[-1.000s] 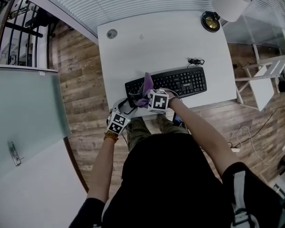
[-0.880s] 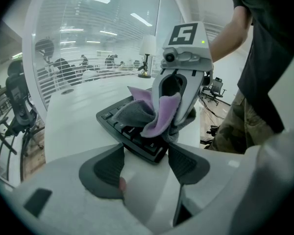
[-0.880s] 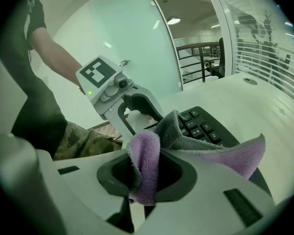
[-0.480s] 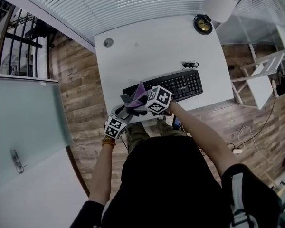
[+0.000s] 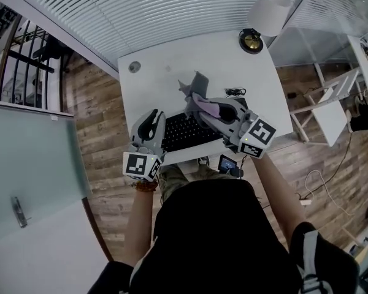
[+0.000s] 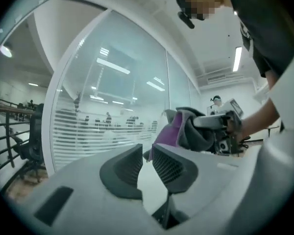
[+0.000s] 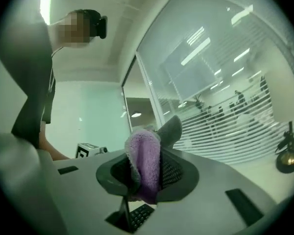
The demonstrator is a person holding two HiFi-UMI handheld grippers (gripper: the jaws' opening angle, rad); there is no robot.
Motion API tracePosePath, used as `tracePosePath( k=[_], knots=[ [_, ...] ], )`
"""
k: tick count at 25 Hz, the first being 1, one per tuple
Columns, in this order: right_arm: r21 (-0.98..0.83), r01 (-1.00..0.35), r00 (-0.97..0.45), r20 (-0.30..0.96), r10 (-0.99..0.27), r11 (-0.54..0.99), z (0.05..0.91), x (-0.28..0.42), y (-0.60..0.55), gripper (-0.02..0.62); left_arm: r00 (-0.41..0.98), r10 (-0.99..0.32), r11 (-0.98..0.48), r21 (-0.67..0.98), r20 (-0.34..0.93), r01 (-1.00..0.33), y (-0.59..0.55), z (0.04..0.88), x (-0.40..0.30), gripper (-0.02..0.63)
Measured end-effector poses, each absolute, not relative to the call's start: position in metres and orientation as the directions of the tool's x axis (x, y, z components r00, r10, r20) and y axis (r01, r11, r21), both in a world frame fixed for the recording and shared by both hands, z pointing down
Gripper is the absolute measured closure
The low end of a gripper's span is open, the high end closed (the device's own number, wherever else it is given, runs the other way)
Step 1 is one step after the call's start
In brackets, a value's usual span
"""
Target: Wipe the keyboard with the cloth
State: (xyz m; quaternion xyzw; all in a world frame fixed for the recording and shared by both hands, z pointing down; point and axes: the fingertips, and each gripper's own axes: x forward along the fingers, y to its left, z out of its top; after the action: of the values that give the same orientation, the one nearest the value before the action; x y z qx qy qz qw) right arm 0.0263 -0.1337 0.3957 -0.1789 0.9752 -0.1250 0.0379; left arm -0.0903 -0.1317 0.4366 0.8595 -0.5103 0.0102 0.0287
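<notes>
A black keyboard [image 5: 187, 131] lies on the white desk [image 5: 165, 72], partly hidden under both grippers; a few of its keys [image 7: 139, 215] show below the right jaws. My right gripper [image 5: 201, 110] is raised above the keyboard and shut on a purple and grey cloth [image 5: 199, 94], which fills the jaws [image 7: 144, 160]. My left gripper [image 5: 151, 122] hovers over the keyboard's left end. Its jaws are closing, tips almost together [image 6: 144, 156], with nothing between them. The left gripper view looks across at the cloth [image 6: 179, 129] in the right gripper.
A white-shaded lamp [image 5: 268, 10] with a brass base [image 5: 251, 40] stands at the desk's far right corner. A coiled cable [image 5: 235, 92] lies behind the keyboard. A small screen [image 5: 228, 163] shows at the near edge. Striped glass walls surround the desk.
Both grippers have risen from the desk's near edge to well above the keyboard. The right one carried the cloth up and to the right. The left jaws have closed.
</notes>
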Motion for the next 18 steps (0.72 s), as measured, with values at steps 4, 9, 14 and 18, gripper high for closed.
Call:
tracePosePath(
  k=[4,9,14,18],
  knots=[
    [-0.183,-0.501,-0.853,-0.062,-0.519,0.846,0.381,0.047,-0.132,0.512,0.469,-0.883,-0.468,-0.053,-0.028,-0.882,-0.129,0.39,-0.046,0.556],
    [-0.209,-0.516,-0.841,-0.061,-0.537,0.831,0.39,0.048,-0.115,0.517,0.504,-0.864,-0.499,-0.112,-0.011,-0.859,-0.113,0.382,-0.015,0.561],
    [-0.256,-0.524,-0.828,-0.07,-0.556,0.812,0.392,0.054,-0.107,0.517,0.519,-0.855,-0.517,-0.092,0.007,-0.851,-0.1,0.388,-0.008,0.561],
    [-0.291,-0.525,-0.818,-0.087,-0.568,0.8,0.391,0.063,-0.103,0.517,0.52,-0.854,-0.52,-0.09,0.017,-0.85,-0.095,0.388,-0.004,0.561]
  ],
)
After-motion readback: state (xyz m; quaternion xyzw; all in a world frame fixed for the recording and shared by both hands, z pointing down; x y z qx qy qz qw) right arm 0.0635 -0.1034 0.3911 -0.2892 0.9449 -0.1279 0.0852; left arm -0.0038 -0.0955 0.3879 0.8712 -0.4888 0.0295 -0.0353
